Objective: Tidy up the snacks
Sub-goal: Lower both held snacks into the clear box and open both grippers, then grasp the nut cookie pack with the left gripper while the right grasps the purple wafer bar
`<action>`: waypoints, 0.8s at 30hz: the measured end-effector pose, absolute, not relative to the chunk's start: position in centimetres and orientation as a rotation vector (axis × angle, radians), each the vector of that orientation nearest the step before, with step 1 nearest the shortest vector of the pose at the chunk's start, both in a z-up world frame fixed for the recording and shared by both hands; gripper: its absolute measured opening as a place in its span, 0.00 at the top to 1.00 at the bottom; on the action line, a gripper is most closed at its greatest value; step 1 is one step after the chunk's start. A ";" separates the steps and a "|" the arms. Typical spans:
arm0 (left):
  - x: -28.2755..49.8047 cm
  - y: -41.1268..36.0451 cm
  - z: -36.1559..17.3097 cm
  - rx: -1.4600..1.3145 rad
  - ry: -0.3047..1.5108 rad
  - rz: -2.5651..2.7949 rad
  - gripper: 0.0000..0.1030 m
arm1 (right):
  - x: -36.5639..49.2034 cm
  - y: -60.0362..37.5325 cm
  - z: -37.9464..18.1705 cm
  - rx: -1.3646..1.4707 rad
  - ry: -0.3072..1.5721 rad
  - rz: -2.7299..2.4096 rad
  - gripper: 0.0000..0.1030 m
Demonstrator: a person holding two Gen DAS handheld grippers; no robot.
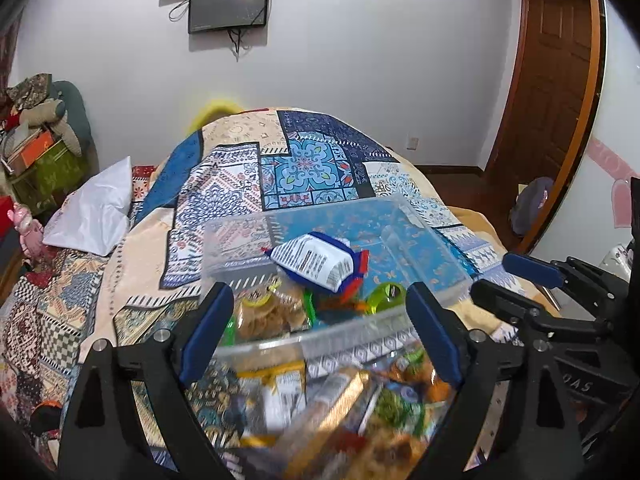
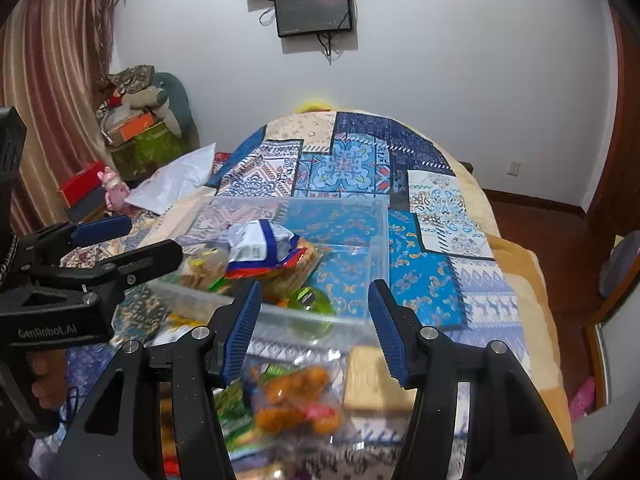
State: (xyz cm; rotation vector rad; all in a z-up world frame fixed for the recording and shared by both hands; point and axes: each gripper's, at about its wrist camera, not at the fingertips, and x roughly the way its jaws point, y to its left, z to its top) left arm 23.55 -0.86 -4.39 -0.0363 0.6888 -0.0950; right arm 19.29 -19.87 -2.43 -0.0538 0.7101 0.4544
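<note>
A clear plastic bin (image 1: pixel 424 248) (image 2: pixel 376 248) sits on the patterned bedspread. Inside lie a blue-and-white snack bag (image 1: pixel 316 260) (image 2: pixel 260 246), a pack of round crackers (image 1: pixel 268 312) (image 2: pixel 200 270) and a green round pack (image 1: pixel 384 296) (image 2: pixel 310 300). Loose snack packs (image 1: pixel 340 400) (image 2: pixel 296 396) lie blurred on the bed in front of the bin. My left gripper (image 1: pixel 320 332) is open and empty above the bin's near rim. My right gripper (image 2: pixel 316 332) is open and empty over the loose packs; it also shows in the left wrist view (image 1: pixel 516 280).
The patterned quilt (image 1: pixel 312 168) covers the bed. A white pillow (image 1: pixel 96 208) lies at the left. Boxes and a stuffed toy (image 1: pixel 40 128) stand by the left wall. A wooden door (image 1: pixel 556 92) is at the right. Screens (image 1: pixel 228 4) hang on the far wall.
</note>
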 end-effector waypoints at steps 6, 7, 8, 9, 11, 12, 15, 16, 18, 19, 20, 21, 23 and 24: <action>19.9 0.1 -5.1 -0.044 0.727 -0.063 0.14 | 16.0 -20.8 -2.3 -0.062 0.713 0.459 0.43; 19.2 0.2 -5.5 -0.041 0.741 -0.056 0.14 | 15.7 -20.9 -2.4 -0.063 0.717 0.460 0.43; 18.6 0.4 -5.9 -0.039 0.753 -0.051 0.14 | 15.1 -21.0 -2.7 -0.064 0.725 0.461 0.43; 18.2 0.6 -6.3 -0.038 0.762 -0.049 0.14 | 14.6 -21.1 -3.0 -0.063 0.734 0.462 0.43; 17.2 0.9 -7.3 -0.041 0.787 -0.043 0.14 | 13.7 -21.2 -4.0 -0.064 0.763 0.466 0.43; 16.6 1.1 -7.9 -0.044 0.801 -0.041 0.14 | 13.3 -21.2 -4.6 -0.062 0.780 0.468 0.43; 15.3 1.2 -9.4 -0.056 0.835 -0.050 0.14 | 12.3 -21.2 -6.1 -0.050 0.826 0.475 0.43; 14.7 1.3 -9.9 -0.060 0.843 -0.053 0.14 | 12.1 -21.2 -6.5 -0.044 0.839 0.477 0.43; 13.6 1.5 -10.6 -0.072 0.851 -0.051 0.14 | 11.7 -20.8 -7.8 -0.032 0.882 0.484 0.42; 13.2 1.7 -11.0 -0.083 0.857 -0.053 0.14 | 11.2 -20.7 -8.2 -0.030 0.892 0.484 0.43; 12.9 1.8 -11.2 -0.090 0.864 -0.054 0.14 | 11.1 -20.4 -8.9 -0.033 0.910 0.483 0.43; 12.7 1.9 -11.3 -0.094 0.868 -0.055 0.14 | 10.8 -20.1 -9.3 -0.033 0.921 0.482 0.42; 12.1 2.1 -11.5 -0.090 0.866 -0.044 0.14 | 10.7 -19.2 -10.2 -0.020 0.954 0.494 0.42; 11.9 2.1 -11.4 -0.086 0.863 -0.042 0.14 | 10.6 -18.8 -10.5 -0.011 0.967 0.503 0.40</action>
